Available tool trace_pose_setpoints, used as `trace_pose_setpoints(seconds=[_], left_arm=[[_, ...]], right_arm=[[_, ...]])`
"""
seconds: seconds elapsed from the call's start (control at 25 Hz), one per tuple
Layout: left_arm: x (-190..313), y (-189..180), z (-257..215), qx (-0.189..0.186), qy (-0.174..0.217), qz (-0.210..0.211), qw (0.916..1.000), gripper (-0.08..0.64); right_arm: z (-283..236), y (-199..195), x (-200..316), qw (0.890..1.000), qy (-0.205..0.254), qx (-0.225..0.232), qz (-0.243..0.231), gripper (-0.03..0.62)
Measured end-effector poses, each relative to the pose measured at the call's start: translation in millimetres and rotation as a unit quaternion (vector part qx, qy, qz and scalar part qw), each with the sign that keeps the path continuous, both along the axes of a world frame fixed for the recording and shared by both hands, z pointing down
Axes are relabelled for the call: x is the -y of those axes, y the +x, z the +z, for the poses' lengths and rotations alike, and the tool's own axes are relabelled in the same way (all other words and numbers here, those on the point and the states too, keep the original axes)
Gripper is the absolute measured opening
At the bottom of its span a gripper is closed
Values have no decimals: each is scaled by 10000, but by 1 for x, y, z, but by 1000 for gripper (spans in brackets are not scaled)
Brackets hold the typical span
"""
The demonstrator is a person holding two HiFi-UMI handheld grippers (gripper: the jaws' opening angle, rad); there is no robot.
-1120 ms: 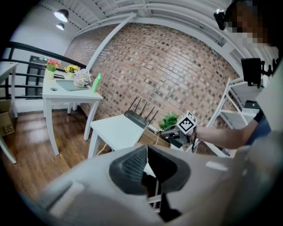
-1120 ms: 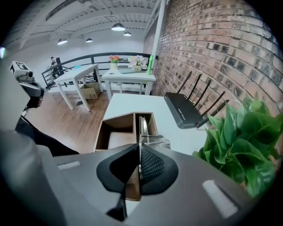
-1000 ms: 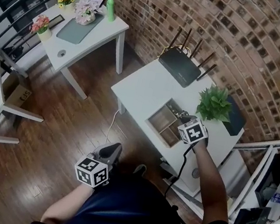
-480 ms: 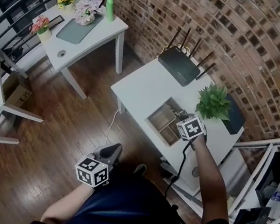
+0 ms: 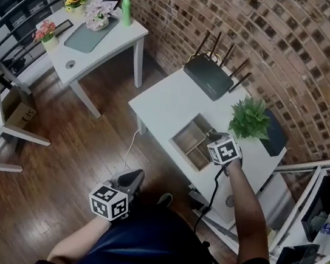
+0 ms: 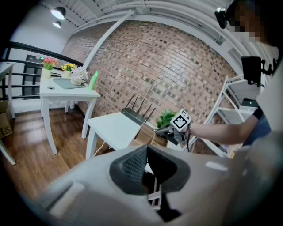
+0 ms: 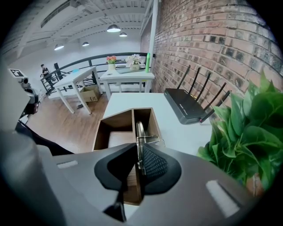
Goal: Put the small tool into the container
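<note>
Dark wood floor across the left of the head view. Far counter, white, upper left, carrying flowers and a green bottle.

Left hand-held gripper: low over the floor, well apart from the work area. In the left gripper view its pads meet at the tips, with nothing between them.

Centre: white counter against the brick wall. Black router with upright antennas at its far end. Wooden container, with divided compartments, sits near the front edge.

Right hand-held gripper: directly over the right part of the container, pointing steeply down. Jaws have just been opening and now stand a narrow slit apart. The small tool, thin bright metal with a wire loop on its right side, is still between them, lying against the right pad. A sliver of gap shows on the left-pad side. The tool's far end reaches into the narrow right-hand compartment, just beside the divider. Cannot tell whether it touches the bottom.

Green plant just beside the gripper, on the right.
</note>
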State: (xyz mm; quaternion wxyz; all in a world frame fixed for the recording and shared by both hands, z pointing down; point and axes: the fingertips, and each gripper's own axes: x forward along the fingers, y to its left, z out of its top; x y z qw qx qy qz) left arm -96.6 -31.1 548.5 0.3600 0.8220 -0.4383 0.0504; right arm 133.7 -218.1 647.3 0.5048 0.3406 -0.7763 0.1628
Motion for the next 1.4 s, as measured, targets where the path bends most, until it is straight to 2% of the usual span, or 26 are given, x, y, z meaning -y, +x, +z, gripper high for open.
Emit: trace_pose_setpoints(seconds=[0.2, 0.4, 0.52, 0.6, 0.68, 0.76, 0.84, 1.04, 1.28, 1.36, 1.4], left_arm=[[0, 2, 1, -4, -32, 67, 10000, 5], [2, 4, -1, 16, -25, 116, 9999, 5], [3, 9, -2, 27, -16, 174, 9998, 5], [3, 13, -2, 48, -2, 237, 9997, 5], [4, 18, -4, 101, 39, 309, 9995, 5], [5, 23, -7, 193, 121, 404, 9989, 5], [6, 30, -12, 271, 209, 520, 9981, 5], [14, 46, -23, 279, 316, 727, 9965, 5], [21, 72, -43, 168, 479, 997, 9937, 5], [20, 80, -51, 130, 575, 1108, 9921, 5], [21, 83, -54, 123, 625, 1143, 9914, 5]], right_arm=[[-7, -8, -2, 9995, -38, 308, 99, 75], [-25, -8, -5, 9982, 206, 524, 193, 79], [-43, -6, -14, 9942, 376, 917, 407, 78], [-56, -4, -24, 9878, 463, 1351, 617, 70], [-71, -4, -38, 9755, 534, 1946, 881, 59], [-85, -3, -54, 9582, 598, 2537, 1182, 51], [-94, -1, -74, 9434, 665, 2909, 1447, 45], [-111, 7, -121, 9226, 931, 3222, 1908, 28], [-141, 18, -158, 8691, 1401, 3882, 2728, 15], [-146, 19, -168, 8598, 1533, 3984, 2802, 12], [-148, 18, -171, 8596, 1605, 3975, 2781, 11]])
